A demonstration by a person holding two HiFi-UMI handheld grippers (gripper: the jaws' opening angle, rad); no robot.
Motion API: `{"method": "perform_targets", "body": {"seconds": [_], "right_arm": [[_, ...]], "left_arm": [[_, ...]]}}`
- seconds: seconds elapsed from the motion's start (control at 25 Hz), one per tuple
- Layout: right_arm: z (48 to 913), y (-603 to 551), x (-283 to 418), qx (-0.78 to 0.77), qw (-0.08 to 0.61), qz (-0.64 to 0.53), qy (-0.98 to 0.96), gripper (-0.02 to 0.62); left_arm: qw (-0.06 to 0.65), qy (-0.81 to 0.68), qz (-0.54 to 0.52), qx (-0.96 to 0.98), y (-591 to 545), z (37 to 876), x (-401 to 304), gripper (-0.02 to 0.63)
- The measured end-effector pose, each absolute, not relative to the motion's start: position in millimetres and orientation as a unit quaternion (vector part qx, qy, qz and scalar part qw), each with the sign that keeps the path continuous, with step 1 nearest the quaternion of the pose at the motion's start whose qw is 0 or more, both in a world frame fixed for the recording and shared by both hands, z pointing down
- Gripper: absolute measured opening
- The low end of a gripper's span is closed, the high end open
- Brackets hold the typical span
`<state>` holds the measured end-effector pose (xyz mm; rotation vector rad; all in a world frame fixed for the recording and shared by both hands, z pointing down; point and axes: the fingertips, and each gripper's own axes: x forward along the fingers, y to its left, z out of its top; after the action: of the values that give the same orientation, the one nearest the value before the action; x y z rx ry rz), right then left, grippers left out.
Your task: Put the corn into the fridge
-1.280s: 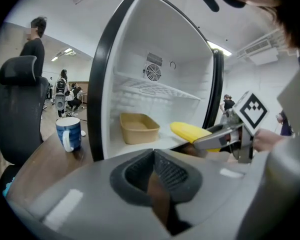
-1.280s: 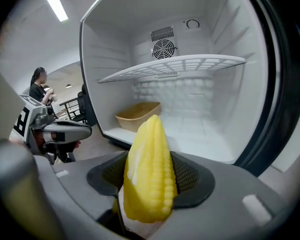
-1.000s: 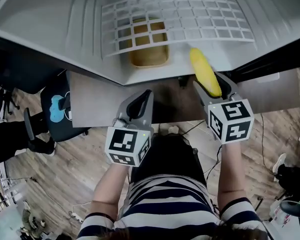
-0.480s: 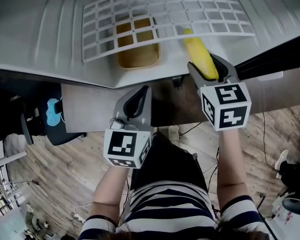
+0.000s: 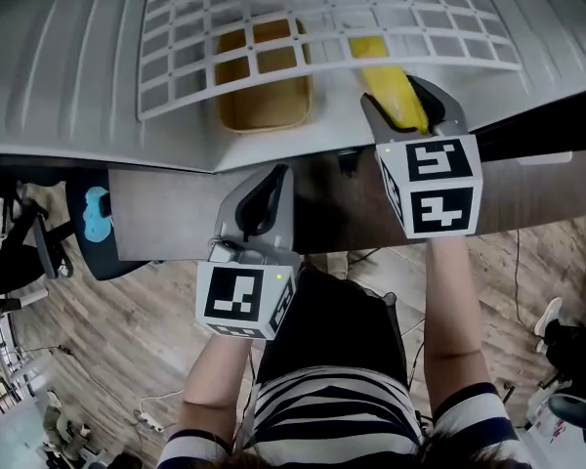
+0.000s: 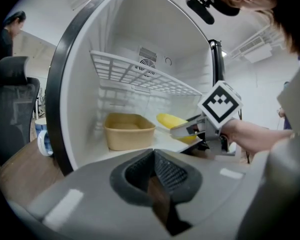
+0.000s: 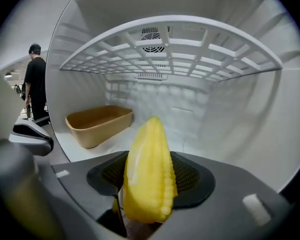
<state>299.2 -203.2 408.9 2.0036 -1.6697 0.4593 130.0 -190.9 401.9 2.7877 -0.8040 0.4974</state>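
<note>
a white fridge (image 5: 68, 86) stands open on a brown tabletop (image 5: 166, 218), above a wooden floor (image 5: 127, 340) in an office room. inside it i count one wire shelf (image 5: 181, 64) and one tan container (image 5: 264, 106) on the fridge bottom, at upper centre of the head view. there is one corn (image 5: 386, 81). it is clamped between the jaws of the right gripper (image 5: 410, 107), its tip under the wire shelf, to the right of the container and apart from it. this gripper reaches into the fridge opening and points slightly down. the left gripper (image 5: 273, 189) hovers lower in the frame, over the tabletop before the fridge, its jaws together with nothing between them.
</note>
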Motion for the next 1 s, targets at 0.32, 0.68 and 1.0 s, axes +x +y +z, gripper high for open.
{"method": "perform_targets", "body": {"seconds": [0.32, 0.68, 1.0], "right_arm": [[413, -213, 305, 0.746, 0.273, 0.144, -0.59, 0.256], [414, -223, 309, 0.745, 0.294, 0.134, -0.584, 0.258], [415, -221, 311, 0.748, 0.285, 0.151, -0.58, 0.258]], "left_arm": [[0.093, -0.288, 0.148, 0.942, -201, 399, 130, 0.0], [0.095, -0.292, 0.146, 0.941, -206, 403, 127, 0.0], [0.098, -0.284, 0.147, 0.942, -201, 405, 129, 0.0]]}}
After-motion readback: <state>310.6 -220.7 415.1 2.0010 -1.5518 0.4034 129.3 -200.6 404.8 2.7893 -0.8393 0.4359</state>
